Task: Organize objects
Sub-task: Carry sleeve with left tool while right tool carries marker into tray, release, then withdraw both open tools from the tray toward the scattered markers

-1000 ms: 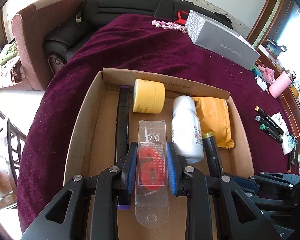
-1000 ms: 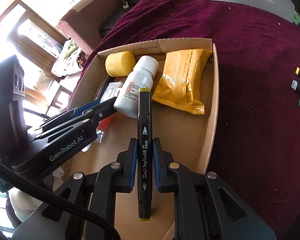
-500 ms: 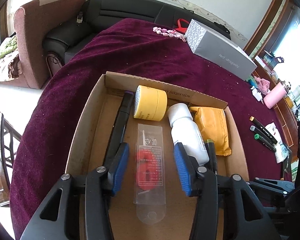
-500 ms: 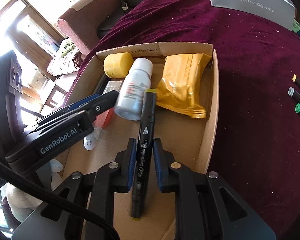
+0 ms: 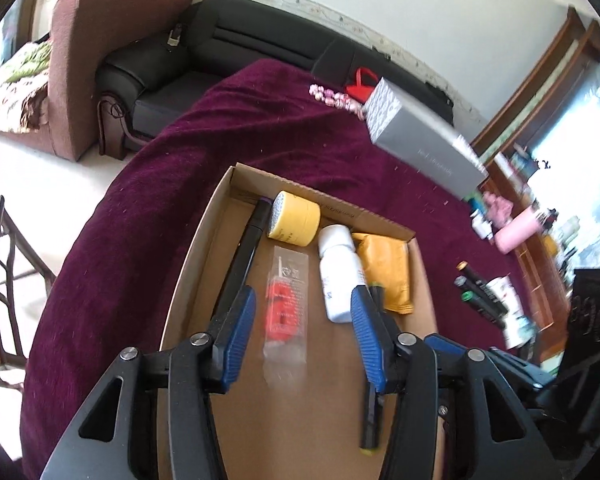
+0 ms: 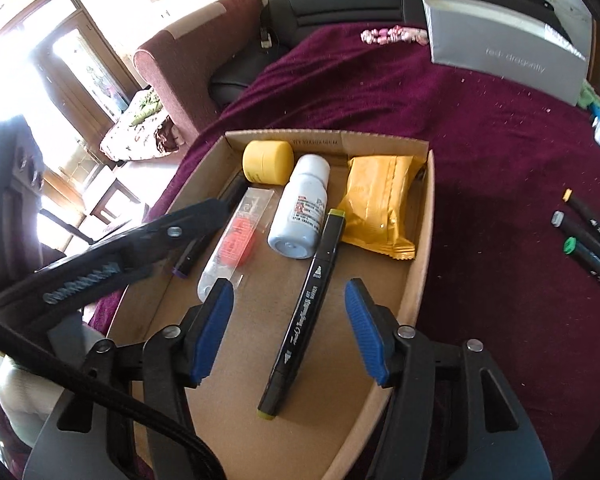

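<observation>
Nearest in the right wrist view, the right gripper [image 6: 288, 330], jaws opening, blue pads clear on both sides of a black marker [image 6: 306, 308] lying loose on the floor of the cardboard box [image 6: 422, 248], yellow-green tips at each end. Nothing pressed between those pads. At the left edge of the same view, the left gripper [image 6: 172, 236] reaching in over the box, partly covering a second black marker with a purple tip [image 6: 188, 258].

In the left wrist view, lower centre, left gripper [image 5: 302, 332] likewise opening, pads apart from a clear packet with a red item inside [image 5: 285, 308] flat on the box floor between them. Right pad [image 5: 364, 332] in front of the lower end of a white bottle [image 5: 338, 276] and the upper end of the yellow-tipped marker [image 5: 371, 416].

Farther in, toward the back wall of the box: yellow round jar [image 6: 268, 162] on its side, white bottle [image 6: 302, 214] lying beside it, orange-yellow packet [image 6: 380, 208] against the right wall, touching the marker's far tip.

Outside the box, on the maroon cloth [image 6: 480, 160] at the right edge, three more markers [image 6: 584, 232]. Beyond, upper right, a grey box [image 6: 504, 48] and pink beads [image 6: 394, 35]. Farthest back, a black sofa [image 5: 228, 48] and a brown armchair [image 5: 96, 48] at upper left.
</observation>
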{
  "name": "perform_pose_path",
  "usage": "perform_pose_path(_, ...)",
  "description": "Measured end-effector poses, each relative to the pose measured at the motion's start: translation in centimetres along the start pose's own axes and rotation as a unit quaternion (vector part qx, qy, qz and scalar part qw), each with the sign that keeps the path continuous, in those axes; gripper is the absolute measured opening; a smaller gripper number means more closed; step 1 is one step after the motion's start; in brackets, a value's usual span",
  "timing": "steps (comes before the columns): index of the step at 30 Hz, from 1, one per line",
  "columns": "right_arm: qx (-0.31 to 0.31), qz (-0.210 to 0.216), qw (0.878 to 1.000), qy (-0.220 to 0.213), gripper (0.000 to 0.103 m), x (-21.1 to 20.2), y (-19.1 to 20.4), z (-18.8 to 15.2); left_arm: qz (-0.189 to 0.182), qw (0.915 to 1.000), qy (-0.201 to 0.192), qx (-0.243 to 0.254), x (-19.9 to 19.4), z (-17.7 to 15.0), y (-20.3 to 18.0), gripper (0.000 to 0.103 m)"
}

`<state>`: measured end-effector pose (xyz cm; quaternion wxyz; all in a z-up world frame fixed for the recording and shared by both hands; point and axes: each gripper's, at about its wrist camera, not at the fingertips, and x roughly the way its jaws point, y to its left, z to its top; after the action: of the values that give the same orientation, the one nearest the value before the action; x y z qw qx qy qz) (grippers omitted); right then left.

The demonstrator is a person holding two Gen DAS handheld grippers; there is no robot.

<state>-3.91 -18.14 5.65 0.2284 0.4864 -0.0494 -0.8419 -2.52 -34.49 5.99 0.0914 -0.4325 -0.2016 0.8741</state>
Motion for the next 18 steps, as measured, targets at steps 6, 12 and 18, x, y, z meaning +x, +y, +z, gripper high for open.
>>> perform_pose_path(6,-0.012,-0.007,0.999,-0.029,0.06,-2.9,-0.1,-1.4,-0.023,0.9996,-0.016,-0.011,-2.7,-1.6,-1.7,0.047)
perform_pose_path(12,-0.018,-0.025,0.997,-0.065,0.066,-6.3,-1.4,-3.1,-0.034,0.9989,-0.029,0.008,-4.6,-3.7,-5.3,0.052)
perform_pose_path(18,-0.012,-0.042,0.994,-0.097,0.07,-9.6,-3.7,-4.7,-0.045,0.9977,-0.015,0.049,-4.6,-5.3,-10.4,0.052)
